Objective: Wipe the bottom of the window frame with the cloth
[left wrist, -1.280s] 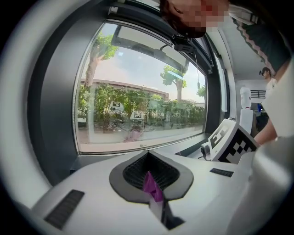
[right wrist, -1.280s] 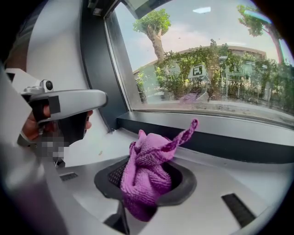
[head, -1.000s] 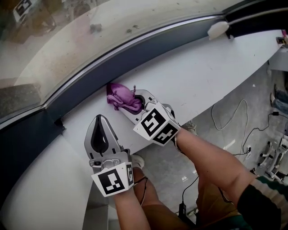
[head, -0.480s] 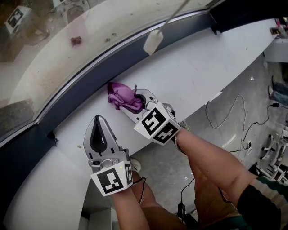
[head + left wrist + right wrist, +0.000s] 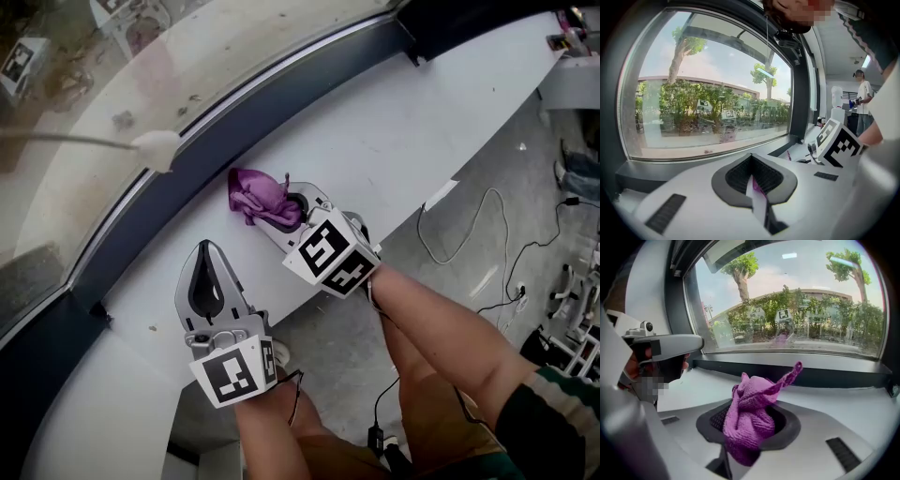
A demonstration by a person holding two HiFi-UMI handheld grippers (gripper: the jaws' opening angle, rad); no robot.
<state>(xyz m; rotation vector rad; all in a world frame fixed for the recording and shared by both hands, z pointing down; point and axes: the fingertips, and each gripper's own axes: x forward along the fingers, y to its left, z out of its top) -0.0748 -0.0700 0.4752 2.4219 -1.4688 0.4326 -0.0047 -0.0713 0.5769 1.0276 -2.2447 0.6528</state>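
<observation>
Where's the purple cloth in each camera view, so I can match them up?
Head view: cloth at centre, on the sill, held by the right hand-held gripper.
Left gripper view: only a purple sliver right of centre, beside that gripper.
Right gripper view: lower centre, pinched between the jaws.
Shared landmark: the dark window frame behind it.

The cloth (image 5: pixel 262 199) is a purple, nubbly knit, soft and matt. The right gripper (image 5: pixel 289 204) and left gripper (image 5: pixel 206 258) have smooth white plastic shells with dark ribbed pads. The sill (image 5: pixel 403 122) is smooth matt white, the window frame (image 5: pixel 234 145) dark and matt, possibly painted metal, the glass (image 5: pixel 75 75) dusty
</observation>
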